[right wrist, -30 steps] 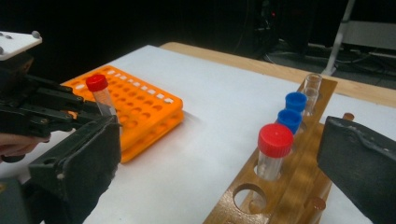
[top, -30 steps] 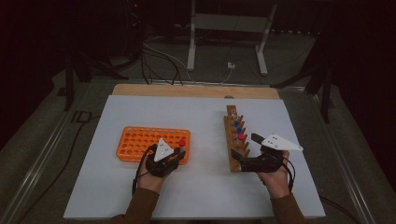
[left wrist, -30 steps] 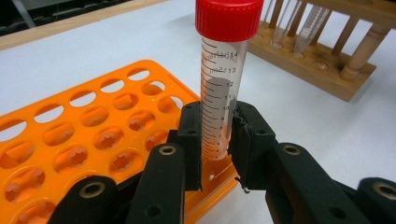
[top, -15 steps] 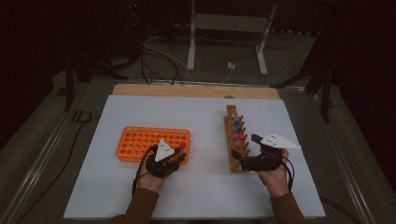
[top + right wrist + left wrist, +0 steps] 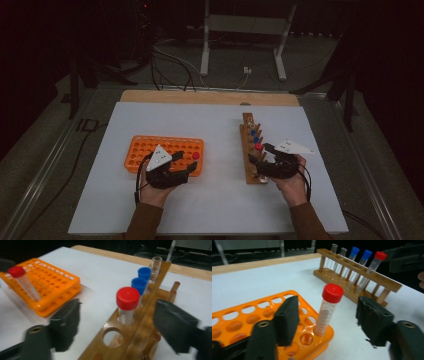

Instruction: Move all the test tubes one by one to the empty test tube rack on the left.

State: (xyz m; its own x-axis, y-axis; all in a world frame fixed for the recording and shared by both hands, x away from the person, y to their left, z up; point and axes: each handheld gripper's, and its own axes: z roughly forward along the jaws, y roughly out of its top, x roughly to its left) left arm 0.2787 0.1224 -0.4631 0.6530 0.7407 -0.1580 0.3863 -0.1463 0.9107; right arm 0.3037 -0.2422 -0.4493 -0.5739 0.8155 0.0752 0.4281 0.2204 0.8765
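Observation:
A red-capped tube [image 5: 329, 310] stands in a corner hole of the orange rack [image 5: 249, 322], and it also appears in the high view [image 5: 195, 155]. My left gripper [image 5: 329, 317] is open, one jaw on each side of that tube without touching it. Several tubes stand in the wooden rack [image 5: 140, 322]: a red-capped tube [image 5: 127, 303], two blue-capped ones [image 5: 139, 285] and an uncapped one [image 5: 156, 265]. My right gripper [image 5: 120, 322] is open astride the wooden rack, level with the red-capped tube. From above, the left gripper [image 5: 186, 162] sits at the orange rack's right end and the right gripper [image 5: 259, 157] at the wooden rack [image 5: 248, 135].
Both racks rest on a white sheet [image 5: 215, 125] over a wooden table edge [image 5: 210, 96]. Most holes of the orange rack [image 5: 150, 150] hold nothing. The wooden rack has a free hole [image 5: 111, 337] just in front of the red-capped tube. Cables and a metal stand [image 5: 245, 30] lie beyond the table.
My left gripper has drawn back a little to the left from the orange rack's tube. My right gripper has edged left towards the wooden rack. Both stay open.

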